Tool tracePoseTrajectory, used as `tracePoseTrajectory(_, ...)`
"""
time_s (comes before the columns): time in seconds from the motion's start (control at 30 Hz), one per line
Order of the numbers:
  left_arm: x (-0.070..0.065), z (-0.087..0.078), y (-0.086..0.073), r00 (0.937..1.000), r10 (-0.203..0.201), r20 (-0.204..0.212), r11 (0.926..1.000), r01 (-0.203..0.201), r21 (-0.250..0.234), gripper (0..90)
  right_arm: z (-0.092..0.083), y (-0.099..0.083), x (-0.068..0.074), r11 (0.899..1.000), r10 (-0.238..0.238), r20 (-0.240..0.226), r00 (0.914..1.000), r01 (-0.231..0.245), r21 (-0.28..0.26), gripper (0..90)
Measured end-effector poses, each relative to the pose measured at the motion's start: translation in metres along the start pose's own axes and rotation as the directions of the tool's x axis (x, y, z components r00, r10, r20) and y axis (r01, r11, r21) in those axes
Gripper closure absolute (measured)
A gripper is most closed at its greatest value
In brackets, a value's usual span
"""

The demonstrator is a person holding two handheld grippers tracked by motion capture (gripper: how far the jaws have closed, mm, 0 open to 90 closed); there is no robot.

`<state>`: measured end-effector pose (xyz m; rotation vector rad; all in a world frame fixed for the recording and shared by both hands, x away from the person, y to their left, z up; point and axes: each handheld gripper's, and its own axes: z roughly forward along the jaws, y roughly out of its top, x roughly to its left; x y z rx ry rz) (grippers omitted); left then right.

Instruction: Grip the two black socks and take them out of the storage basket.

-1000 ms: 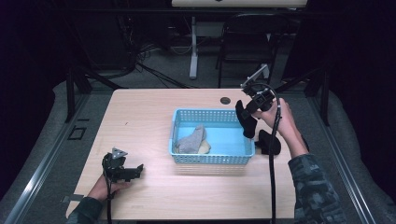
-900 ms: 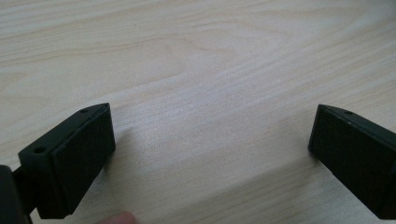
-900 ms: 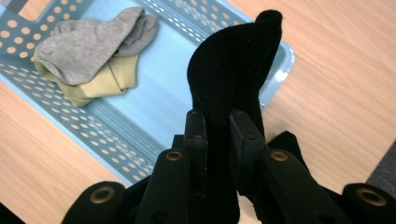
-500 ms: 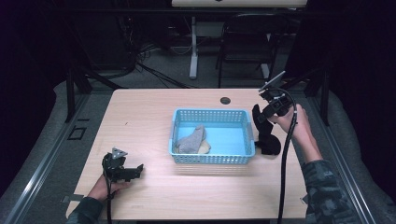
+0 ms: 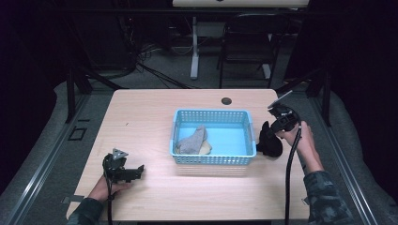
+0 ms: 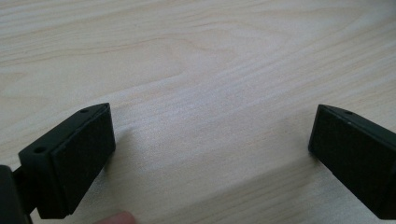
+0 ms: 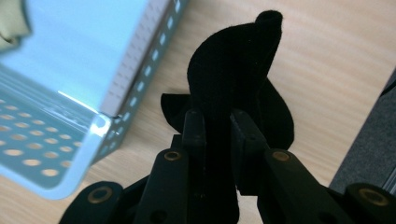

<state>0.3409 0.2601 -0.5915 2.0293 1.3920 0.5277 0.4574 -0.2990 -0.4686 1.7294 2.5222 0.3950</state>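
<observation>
right gripper (image 5: 277, 127) pinches a black cloth (image 7: 233, 84) beside the blue basket (image 5: 213, 159); left gripper (image 6: 210, 154) rests wide open, empty.

High view: from above the table's (image 5: 155, 112) near edge, facing forward and down, taking in the whole top and floor beyond. Left gripper view: close above bare wood (image 6: 210, 70) near the near left corner. Right gripper view: close, by the right edge, sharing the basket's (image 7: 140, 70) right wall (image 5: 250, 136) and black cloth (image 7: 233, 60) (image 5: 268, 143) with the high view.
</observation>
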Motion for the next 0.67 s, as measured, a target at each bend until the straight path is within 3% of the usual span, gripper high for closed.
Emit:
tracePoseTrajectory(0.17,0.0,0.0,0.0,1.0,0.001,0.0,1.0,-0.001,0.0,0.4,0.016,-0.007,-0.002,1.0,0.012,0.003,0.9999,-0.012,0.018,73.3)
tracePoseTrajectory(0.2,0.0,0.0,0.0,1.0,0.001,0.0,1.0,-0.001,0.0,0.4,0.022,-0.01,-0.003,1.0,0.029,0.003,0.9996,-0.029,0.011,66.4)
tracePoseTrajectory(0.23,0.0,0.0,0.0,1.0,0.0,0.0,1.0,0.0,0.001,0.4,0.022,-0.011,-0.005,0.999,0.014,0.001,0.9999,-0.014,0.031,62.0)
tracePoseTrajectory(0.3,0.0,0.0,0.0,1.0,0.002,0.0,1.0,-0.002,0.001,0.4,0.023,-0.014,-0.005,1.0,0.023,-0.004,0.9997,-0.023,0.012,58.1)
tracePoseTrajectory(0.43,0.0,0.0,0.0,1.0,0.001,0.0,1.0,-0.001,0.002,0.4,0.013,-0.021,-0.005,0.999,0.024,-0.009,0.9997,-0.024,-0.024,34.2)
tracePoseTrajectory(0.47,0.0,0.0,0.0,1.0,0.002,0.0,1.0,-0.002,0.002,0.4,0.008,-0.027,-0.004,0.998,0.03,-0.017,0.9994,-0.031,-0.054,24.9)
tracePoseTrajectory(0.5,0.0,0.0,0.0,1.0,0.002,0.0,1.0,-0.002,0.001,0.4,0.008,-0.027,-0.004,0.998,0.03,-0.017,0.9994,-0.031,-0.054,24.9)
tracePoseTrajectory(0.53,0.0,0.0,0.0,1.0,0.001,0.0,1.0,-0.001,0.0,0.4,0.001,-0.033,-0.003,0.997,0.029,-0.016,0.9995,-0.03,-0.075,18.1)
tracePoseTrajectory(0.6,0.0,0.0,0.0,1.0,0.002,0.0,1.0,-0.002,0.001,0.4,-0.004,-0.04,-0.001,0.995,0.019,-0.021,0.9996,-0.021,-0.093,13.8)
tracePoseTrajectory(0.67,0.0,0.0,0.0,1.0,0.002,0.0,1.0,-0.002,0.001,0.4,-0.007,-0.044,-0.001,0.995,0.011,-0.025,0.9996,-0.014,-0.098,13.2)
